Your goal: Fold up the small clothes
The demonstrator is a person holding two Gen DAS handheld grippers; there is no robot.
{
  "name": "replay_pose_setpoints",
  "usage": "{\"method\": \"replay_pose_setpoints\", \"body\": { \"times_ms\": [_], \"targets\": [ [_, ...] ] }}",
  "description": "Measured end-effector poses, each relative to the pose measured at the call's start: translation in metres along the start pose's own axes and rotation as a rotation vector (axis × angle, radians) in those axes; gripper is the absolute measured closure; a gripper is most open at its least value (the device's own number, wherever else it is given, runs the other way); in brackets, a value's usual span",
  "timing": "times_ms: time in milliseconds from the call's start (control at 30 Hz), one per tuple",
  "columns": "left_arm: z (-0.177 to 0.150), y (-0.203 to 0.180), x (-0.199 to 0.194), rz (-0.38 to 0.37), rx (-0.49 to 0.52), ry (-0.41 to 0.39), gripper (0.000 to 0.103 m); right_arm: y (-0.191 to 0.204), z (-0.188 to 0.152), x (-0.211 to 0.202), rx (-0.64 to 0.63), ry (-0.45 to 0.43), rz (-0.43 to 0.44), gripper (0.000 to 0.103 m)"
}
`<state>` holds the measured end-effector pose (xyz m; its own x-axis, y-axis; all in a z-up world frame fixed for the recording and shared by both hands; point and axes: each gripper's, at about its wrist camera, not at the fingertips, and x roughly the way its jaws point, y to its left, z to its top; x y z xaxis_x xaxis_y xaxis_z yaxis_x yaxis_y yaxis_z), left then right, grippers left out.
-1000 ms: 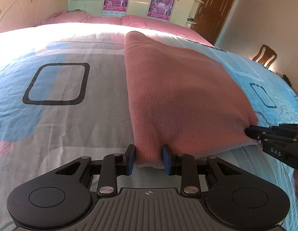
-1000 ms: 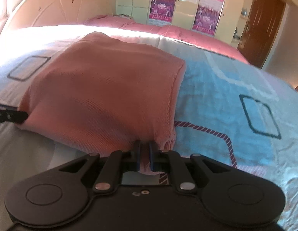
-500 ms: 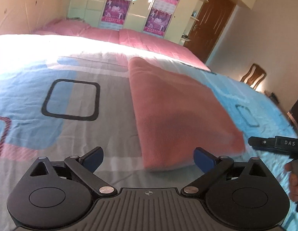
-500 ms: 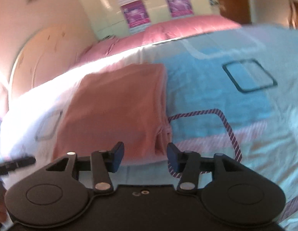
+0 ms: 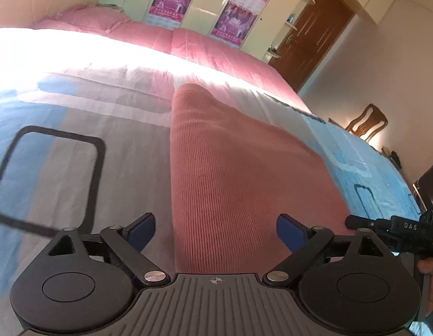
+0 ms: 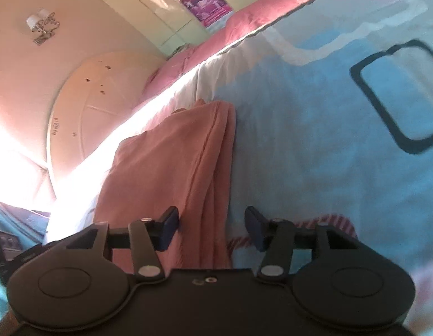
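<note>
Pink knit garment (image 5: 233,173) lies flat between left tongs' (image 5: 215,231) parted jaws.

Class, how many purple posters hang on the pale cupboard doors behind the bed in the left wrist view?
2. One purple poster hangs left of centre, the other to its right, nearer the brown door. More may lie outside the frame.

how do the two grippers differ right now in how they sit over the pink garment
The left gripper has its jaws spread wide across much of the pink garment's near end; the right gripper is open less far. The left one looks down the flat top, while the right one is rolled and faces the layered side edge. Both have just let go, so neither pinches cloth.
</note>
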<state>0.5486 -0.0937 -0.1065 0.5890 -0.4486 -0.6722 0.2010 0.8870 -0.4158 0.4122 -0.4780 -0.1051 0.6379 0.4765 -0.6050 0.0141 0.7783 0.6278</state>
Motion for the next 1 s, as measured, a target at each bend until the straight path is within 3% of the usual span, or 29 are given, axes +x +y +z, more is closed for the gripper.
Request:
{"method": "replay_pose_setpoints", "body": {
  "times_ms": [200,267,433,500,833,933,1000],
  "targets": [
    [0.004,0.004,0.018,-0.025,-0.051,0.008,0.025,-0.005,0.013,0.019,-0.012,0.064,0.069,0.061],
    [0.005,0.002,0.023,-0.032,-0.065,0.016,0.028,0.002,0.015,0.027,-0.035,0.084,0.065,0.066],
    [0.011,-0.005,0.034,-0.016,-0.066,0.045,0.029,0.016,0.018,0.041,-0.070,0.105,0.060,0.067],
    [0.015,-0.009,0.037,-0.012,-0.050,0.059,0.031,0.019,0.020,0.040,-0.110,0.111,0.037,0.074],
    [0.014,0.001,0.026,-0.022,-0.066,0.065,0.033,-0.006,0.024,0.015,-0.031,0.111,0.072,0.061],
    [0.012,0.005,0.028,-0.027,-0.084,0.060,0.033,-0.003,0.026,0.030,-0.017,0.112,0.096,0.057],
    [0.012,0.000,0.030,-0.012,-0.073,0.054,0.033,0.009,0.029,0.035,-0.060,0.109,0.063,0.057]
  ]
}}
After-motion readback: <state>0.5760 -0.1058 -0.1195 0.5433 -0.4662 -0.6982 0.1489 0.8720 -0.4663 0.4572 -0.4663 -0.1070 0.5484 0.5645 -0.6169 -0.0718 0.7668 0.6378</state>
